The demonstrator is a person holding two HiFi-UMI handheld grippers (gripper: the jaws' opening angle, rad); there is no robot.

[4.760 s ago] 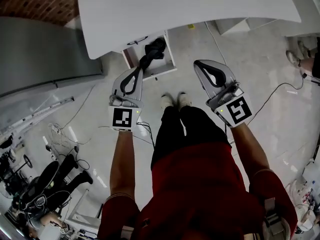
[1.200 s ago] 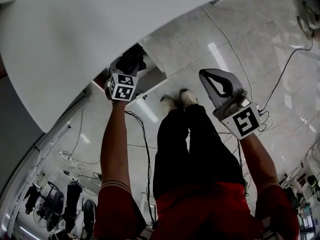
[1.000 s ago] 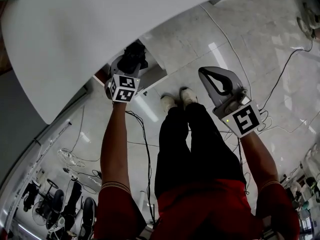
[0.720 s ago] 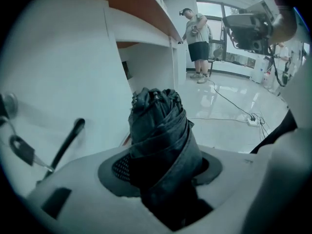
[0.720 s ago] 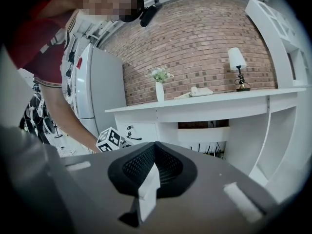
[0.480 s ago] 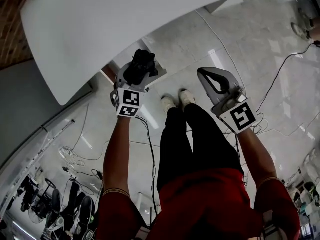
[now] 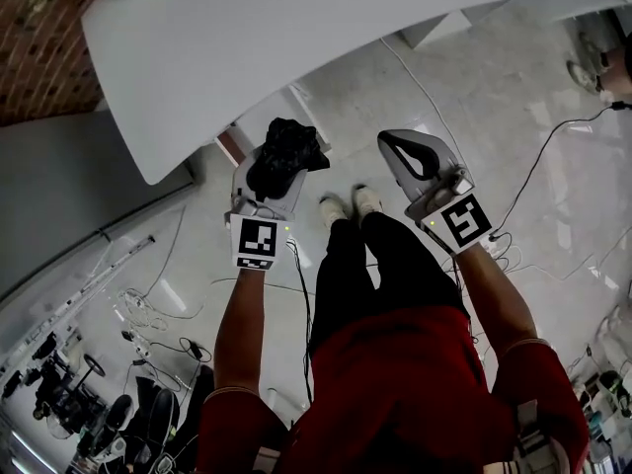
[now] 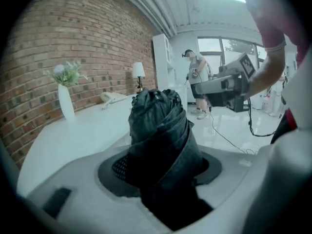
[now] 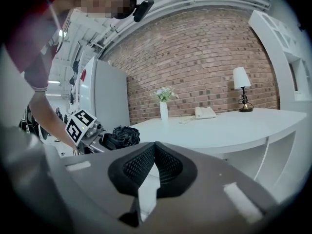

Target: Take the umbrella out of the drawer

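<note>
Two tools are in view, one in each hand. Left tool (image 7: 276, 171): the jaws are clamped on a folded black umbrella (image 7: 288, 148). The umbrella stands up between the pads, its bundled canopy end above the jaw tips. In the head view the umbrella sits at 11 o'clock from the person's shoes (image 7: 346, 205). It is out of the drawer and in the air over the floor (image 7: 513, 186), just off the edge of the white worktop (image 7: 296, 38). The white drawer unit (image 7: 296, 102) shows at 12 o'clock from the umbrella, under the worktop; whether it is open cannot be told. Right tool (image 7: 393, 146): the jaws are pressed together with nothing between them. It sits at 3 o'clock from the left tool, well apart. On the worktop stand a vase of flowers (image 9: 164, 106), a telephone (image 9: 204, 112) and a table lamp (image 9: 240, 89), against a brick wall (image 9: 195, 57).
</note>
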